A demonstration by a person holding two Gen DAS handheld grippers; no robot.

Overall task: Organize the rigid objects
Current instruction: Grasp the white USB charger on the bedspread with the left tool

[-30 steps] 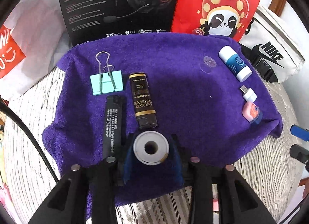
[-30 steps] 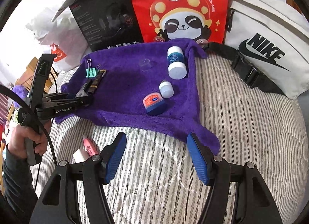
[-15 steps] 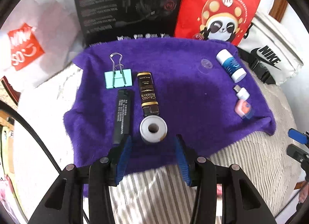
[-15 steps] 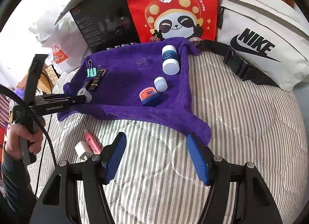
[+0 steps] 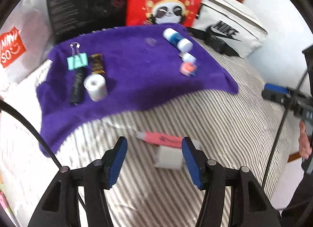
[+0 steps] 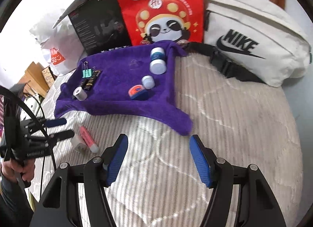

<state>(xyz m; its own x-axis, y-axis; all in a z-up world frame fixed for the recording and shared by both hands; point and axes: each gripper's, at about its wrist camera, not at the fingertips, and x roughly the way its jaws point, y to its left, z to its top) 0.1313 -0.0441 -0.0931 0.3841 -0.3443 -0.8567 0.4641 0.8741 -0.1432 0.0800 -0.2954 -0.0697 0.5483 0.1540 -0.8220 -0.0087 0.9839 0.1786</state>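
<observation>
**Lining up the left fingers on the loose items off the towel**

The striped quilted bed (image 5: 225, 113) carries everything. Spread over its far part is the purple terry towel (image 5: 137, 70), with sorted pieces along both side edges: near its left edge the white tape roll (image 5: 95, 87), the black-and-gold tube (image 5: 97, 63), the black stick (image 5: 77, 86) and the mint binder clip (image 5: 77, 61); near its right edge the blue-and-white glue stick (image 5: 177, 38) and two smaller pots.

Still off the towel, on bare bed just in front of its near edge, lie the white blocky adapter (image 5: 168, 156) and the pink highlighter pen (image 5: 158, 139), touching each other.

The left gripper (image 5: 154, 158) has just been opening; its fingers stand apart and empty, with the adapter close to the right one. The right gripper (image 6: 158, 158) is also spread and empty over bare bed.

To do this well, I judge the left hand should centre on one item only, straddle the adapter's flat sides and avoid nudging the pen. The view is blurred, so settle before closing.
</observation>
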